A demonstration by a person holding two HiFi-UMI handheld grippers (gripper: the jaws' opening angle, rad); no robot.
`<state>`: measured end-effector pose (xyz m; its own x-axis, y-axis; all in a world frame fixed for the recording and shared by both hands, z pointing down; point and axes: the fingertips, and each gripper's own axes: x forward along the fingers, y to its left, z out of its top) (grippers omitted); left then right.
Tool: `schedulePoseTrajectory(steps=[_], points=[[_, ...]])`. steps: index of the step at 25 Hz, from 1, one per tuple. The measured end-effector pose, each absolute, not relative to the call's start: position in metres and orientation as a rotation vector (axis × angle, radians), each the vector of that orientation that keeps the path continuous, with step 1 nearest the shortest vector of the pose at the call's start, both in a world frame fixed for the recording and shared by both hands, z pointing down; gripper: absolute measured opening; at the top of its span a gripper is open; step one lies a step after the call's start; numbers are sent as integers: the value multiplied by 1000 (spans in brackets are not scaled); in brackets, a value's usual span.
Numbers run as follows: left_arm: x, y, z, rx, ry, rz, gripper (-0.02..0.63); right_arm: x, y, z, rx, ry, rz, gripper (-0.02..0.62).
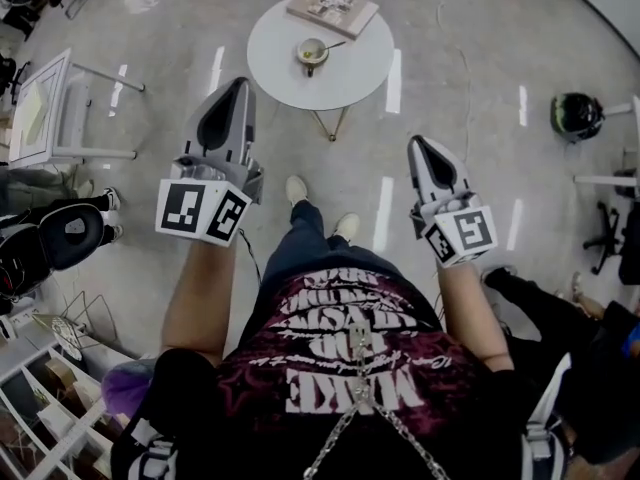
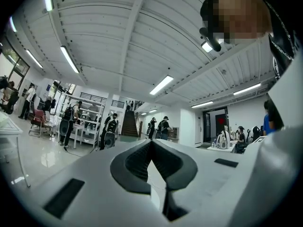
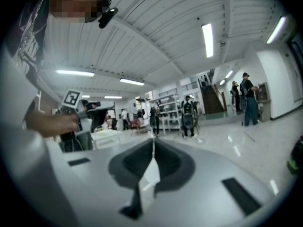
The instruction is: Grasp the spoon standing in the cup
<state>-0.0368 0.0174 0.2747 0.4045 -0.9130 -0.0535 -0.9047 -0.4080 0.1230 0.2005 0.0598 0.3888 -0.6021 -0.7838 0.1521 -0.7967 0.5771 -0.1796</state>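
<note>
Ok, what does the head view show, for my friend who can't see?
A person holds a left gripper and right gripper out, jaws together, short of a round white table. On it are a cup with a spoon and a book.

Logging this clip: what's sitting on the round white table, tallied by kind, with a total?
On the round table, head view:
book: 1
cup: 1
spoon, standing in the cup: 1
Total: 3
</note>
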Motion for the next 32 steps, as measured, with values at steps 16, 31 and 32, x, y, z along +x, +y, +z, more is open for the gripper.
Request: schedulePoseTrajectory(steps=[16, 31, 32], points=[[-30, 25, 345, 2466, -1625, -72, 25, 197, 42, 388, 1338, -2731, 349, 34], [-33, 12, 355, 2458, -1627, -42, 25, 182, 25, 385, 1331, -2757, 361, 34], [-34, 11, 357, 2453, -1624, -39, 25, 180, 24, 386, 1328, -2757, 365, 34]])
